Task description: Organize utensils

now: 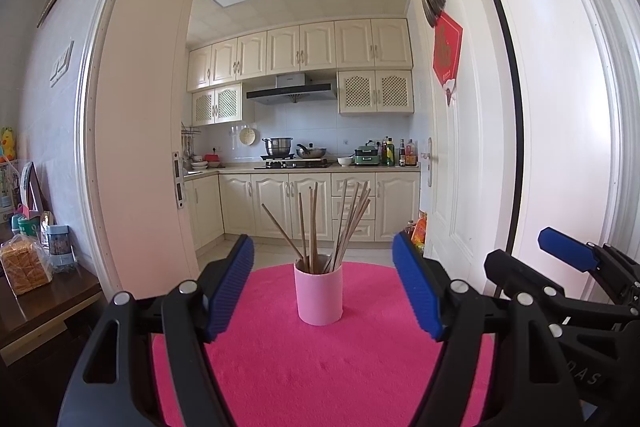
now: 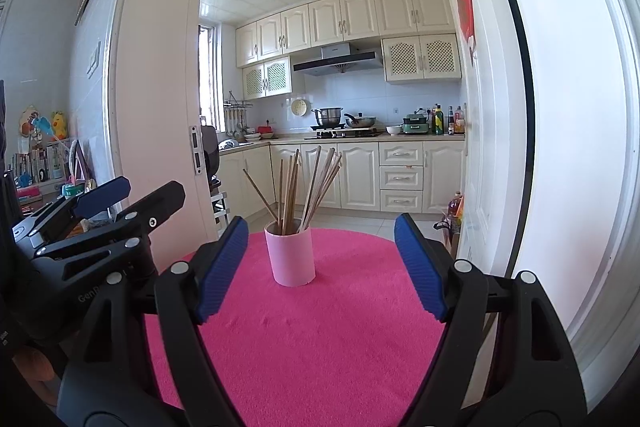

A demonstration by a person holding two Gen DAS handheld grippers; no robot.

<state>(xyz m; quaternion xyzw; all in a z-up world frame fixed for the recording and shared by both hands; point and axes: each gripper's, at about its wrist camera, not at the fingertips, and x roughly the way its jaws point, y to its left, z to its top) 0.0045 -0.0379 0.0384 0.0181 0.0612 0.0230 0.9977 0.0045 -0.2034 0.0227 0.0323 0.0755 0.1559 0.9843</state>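
both hand-held grippers, left hand-held gripper (image 1: 323,283) and right hand-held gripper (image 2: 321,263), wide open, empty, short of pink cup (image 1: 319,293).

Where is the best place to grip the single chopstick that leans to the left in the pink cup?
Probably its bare upper part, above the pink cup, coming from the front with the open left gripper. It leans away from the other chopsticks, leaving room for the pads.
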